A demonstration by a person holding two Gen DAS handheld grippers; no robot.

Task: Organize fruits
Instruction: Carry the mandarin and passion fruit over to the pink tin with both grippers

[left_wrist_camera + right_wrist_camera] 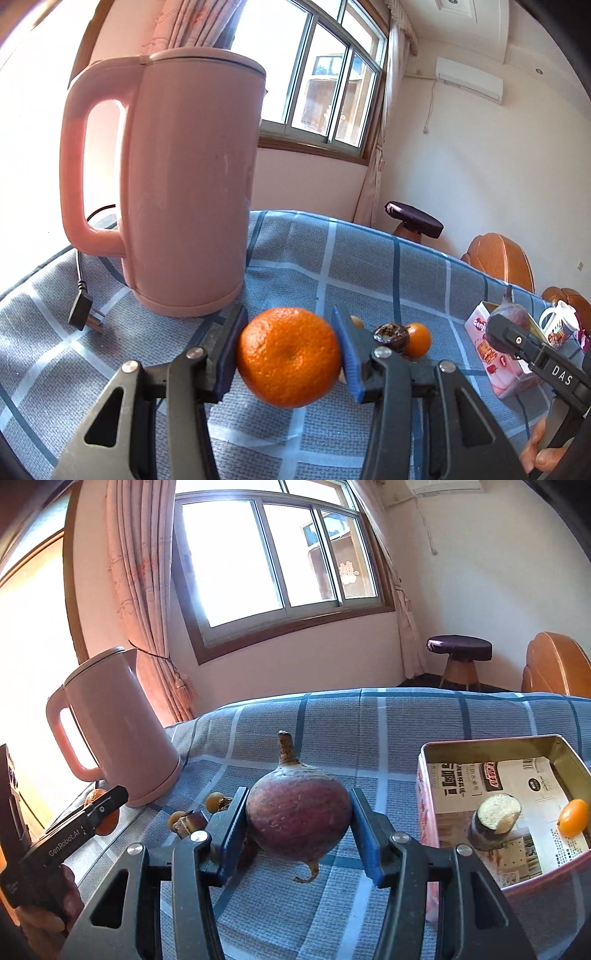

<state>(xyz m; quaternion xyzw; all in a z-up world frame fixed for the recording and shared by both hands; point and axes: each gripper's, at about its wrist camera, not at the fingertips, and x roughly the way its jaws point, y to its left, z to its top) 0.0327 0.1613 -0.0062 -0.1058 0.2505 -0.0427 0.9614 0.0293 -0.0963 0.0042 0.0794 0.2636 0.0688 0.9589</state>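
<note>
My left gripper (290, 356) is shut on a round orange mandarin (288, 356), held just above the blue checked tablecloth (369, 266). My right gripper (297, 829) is shut on a purple-red beet (297, 812) with a stub of stalk on top, lifted off the cloth. In the left wrist view the right gripper (506, 334) shows at the right with the beet (511, 314) in it. In the right wrist view the left gripper (101, 810) appears at the left, holding the mandarin (105, 821). A pink tin box (498, 749) at the right holds a small orange fruit (573, 818) and a cut dark stalk piece (495, 823).
A tall pink kettle (184, 184) stands at the back left, its black plug (83, 312) lying on the cloth. Small fruits lie between the grippers: a kumquat (419, 339), a dark shrivelled one (391, 338), brown ones (216, 801). A mug (559, 325), a stool (460, 655) and wooden chairs (498, 256) are behind.
</note>
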